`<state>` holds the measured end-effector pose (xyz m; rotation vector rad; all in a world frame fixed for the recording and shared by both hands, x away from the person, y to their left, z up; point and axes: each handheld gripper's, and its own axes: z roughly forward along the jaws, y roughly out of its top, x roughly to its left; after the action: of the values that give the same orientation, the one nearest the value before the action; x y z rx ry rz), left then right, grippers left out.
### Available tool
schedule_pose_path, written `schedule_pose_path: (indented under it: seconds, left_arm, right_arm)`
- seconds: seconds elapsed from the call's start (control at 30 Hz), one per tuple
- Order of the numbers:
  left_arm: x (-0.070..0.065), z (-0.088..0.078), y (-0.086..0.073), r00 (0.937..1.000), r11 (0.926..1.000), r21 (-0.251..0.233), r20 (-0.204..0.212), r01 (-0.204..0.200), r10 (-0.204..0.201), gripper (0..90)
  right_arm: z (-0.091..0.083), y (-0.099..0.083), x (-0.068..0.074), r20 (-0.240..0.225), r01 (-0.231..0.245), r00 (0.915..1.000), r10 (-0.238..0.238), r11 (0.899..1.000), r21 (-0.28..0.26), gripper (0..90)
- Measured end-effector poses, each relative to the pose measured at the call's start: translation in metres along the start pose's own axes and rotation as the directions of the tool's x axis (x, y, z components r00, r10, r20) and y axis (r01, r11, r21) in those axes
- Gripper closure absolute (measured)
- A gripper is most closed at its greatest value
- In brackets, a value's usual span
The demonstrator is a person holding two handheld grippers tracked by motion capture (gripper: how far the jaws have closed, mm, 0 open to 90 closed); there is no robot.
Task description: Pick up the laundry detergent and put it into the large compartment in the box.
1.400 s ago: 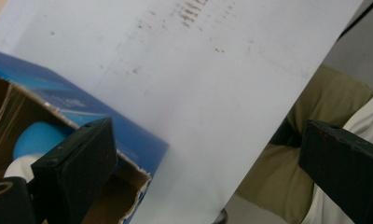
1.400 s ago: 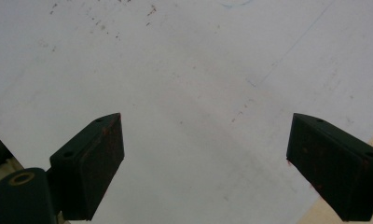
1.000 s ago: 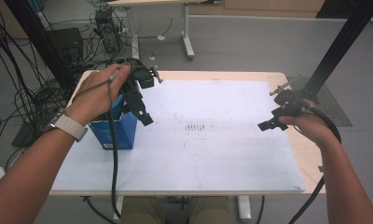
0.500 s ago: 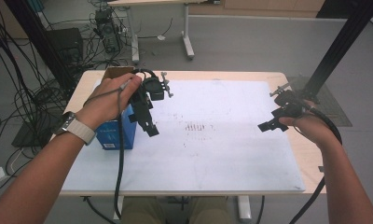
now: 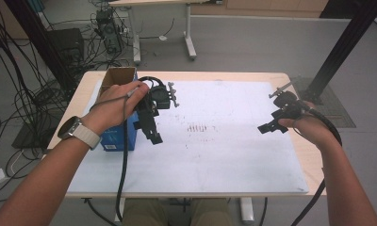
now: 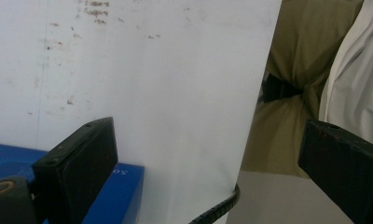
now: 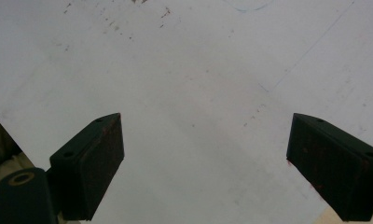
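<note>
Left gripper (image 5: 151,129) is held angled down just beside the blue box (image 5: 116,138), fingers released, nothing grasped. Right gripper (image 5: 270,125) is held well apart from the box, fingers released. Box edge (image 6: 124,186) is seen beside the fingers in the left gripper view.

The blue box (image 5: 118,136) nearest my left tool (image 5: 151,129) stands upright at the left edge of the worktop (image 5: 224,160), its brown cardboard top open. From my left tool's own view its blue side (image 6: 114,196) shows white lettering.
</note>
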<state>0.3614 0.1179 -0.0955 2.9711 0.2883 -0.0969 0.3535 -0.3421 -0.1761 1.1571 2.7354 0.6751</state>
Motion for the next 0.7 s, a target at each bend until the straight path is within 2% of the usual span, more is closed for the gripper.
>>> schedule_pose_path:
  seconds: [0.13, 0.3, 0.7]
  left_arm:
    - [-0.005, 0.006, 0.003, 0.9999, 1.0, 0.004, -0.015, -0.007, 0.007, 5.1]
    - [-0.007, 0.01, 0.007, 0.9995, 0.9993, 0.02, -0.008, -0.031, 0.031, 5.2]
    - [-0.007, 0.017, 0.004, 0.9995, 0.9994, 0.019, -0.008, -0.03, 0.03, 5.1]
  right_arm:
    - [0.0, 0.001, 0.001, 0.002, -0.001, 1.0, 0.001, 1.0, -0.004, 11.1]
    - [-0.002, 0.001, 0.003, 0.003, 0.002, 1.0, -0.002, 1.0, -0.007, 11.1]
    - [0.001, 0.0, 0.003, 0.0, 0.0, 1.0, 0.0, 1.0, -0.002, 11.1]
